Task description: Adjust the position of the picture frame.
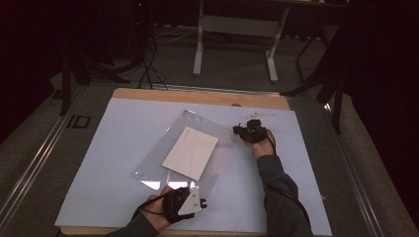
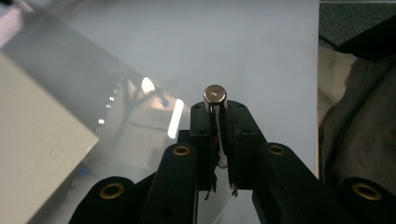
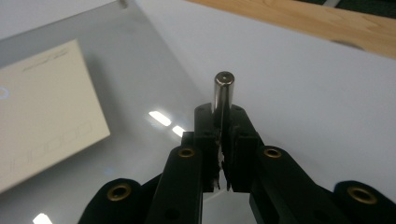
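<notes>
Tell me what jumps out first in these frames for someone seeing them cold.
A clear glossy plastic sheet lies slantwise mid-table on the white tabletop, with a cream rectangular card at its middle. The left gripper, at the sheet's near edge, and the right gripper, at its far right edge, are each shut on a short shiny metal cylinder standing up between the jaws.

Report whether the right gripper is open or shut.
Shut. In the right gripper view, the right gripper has its black jaws closed on a small shiny metal cylinder, which sticks out past their tips above the clear plastic sheet.
</notes>
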Available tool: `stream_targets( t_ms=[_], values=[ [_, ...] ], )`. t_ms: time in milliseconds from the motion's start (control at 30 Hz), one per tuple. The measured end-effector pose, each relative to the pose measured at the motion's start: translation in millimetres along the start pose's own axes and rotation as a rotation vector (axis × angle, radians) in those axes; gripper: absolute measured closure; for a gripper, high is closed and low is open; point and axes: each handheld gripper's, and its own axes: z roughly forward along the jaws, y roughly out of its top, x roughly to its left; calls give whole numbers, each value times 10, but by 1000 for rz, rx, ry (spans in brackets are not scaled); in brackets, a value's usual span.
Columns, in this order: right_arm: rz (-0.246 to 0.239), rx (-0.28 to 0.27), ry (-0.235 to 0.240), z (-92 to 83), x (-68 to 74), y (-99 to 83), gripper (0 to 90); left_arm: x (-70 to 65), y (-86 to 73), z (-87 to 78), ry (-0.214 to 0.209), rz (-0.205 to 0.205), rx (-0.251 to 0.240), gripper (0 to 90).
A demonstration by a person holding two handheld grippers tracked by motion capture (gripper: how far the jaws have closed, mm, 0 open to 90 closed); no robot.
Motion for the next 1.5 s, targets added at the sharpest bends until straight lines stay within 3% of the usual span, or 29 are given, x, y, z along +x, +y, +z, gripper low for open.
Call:
stream_targets(
  t_ms=[200, 367, 633, 733, 800, 867, 967, 1133, 1200, 1333, 1367, 1400, 1433, 1467, 1500],
  values=[
    [22, 24, 23, 289, 78, 201, 839, -29, 164, 218, -14, 40, 38, 826],
    [32, 41, 30, 530, 213, 267, 834, -21, 284, 362, -44, 52, 32, 823],
    [2, 50, 3, 688, 391, 413, 832, 36, 320, 548, -53, 56, 34, 827],
    [34, 86, -16, 799, 391, 347, 831, 45, 279, 614, -57, 53, 33, 820],
    [76, 49, -3, 807, 379, 309, 815, 56, 260, 614, -59, 44, 21, 813],
    [62, 67, -21, 809, 380, 306, 741, 44, 246, 602, -32, 42, 21, 708],
    [29, 73, -30, 764, 375, 300, 689, 77, 176, 543, -57, 25, 12, 606],
    [-5, 51, -6, 593, 366, 261, 649, 161, -1, 359, -110, -53, -60, 562],
    [-36, 56, 3, 523, 373, 213, 645, 229, -64, 286, -101, -82, -78, 562],
    [-63, 59, 19, 396, 379, 94, 639, 445, -155, 189, -22, -181, -85, 563],
    [-65, 55, 24, 361, 379, 66, 638, 445, -155, 189, -22, -181, -85, 562],
    [-66, 52, 29, 327, 379, 38, 638, 585, -192, 157, 19, -249, -100, 562],
    [-67, 51, 35, 292, 384, 11, 638, 658, -208, 148, 32, -286, -110, 556],
    [-75, 53, 37, 259, 392, -16, 638, 726, -220, 139, 48, -316, -114, 549],
    [-75, 53, 37, 259, 392, -16, 638, 726, -220, 139, 48, -316, -114, 549]
  ],
)
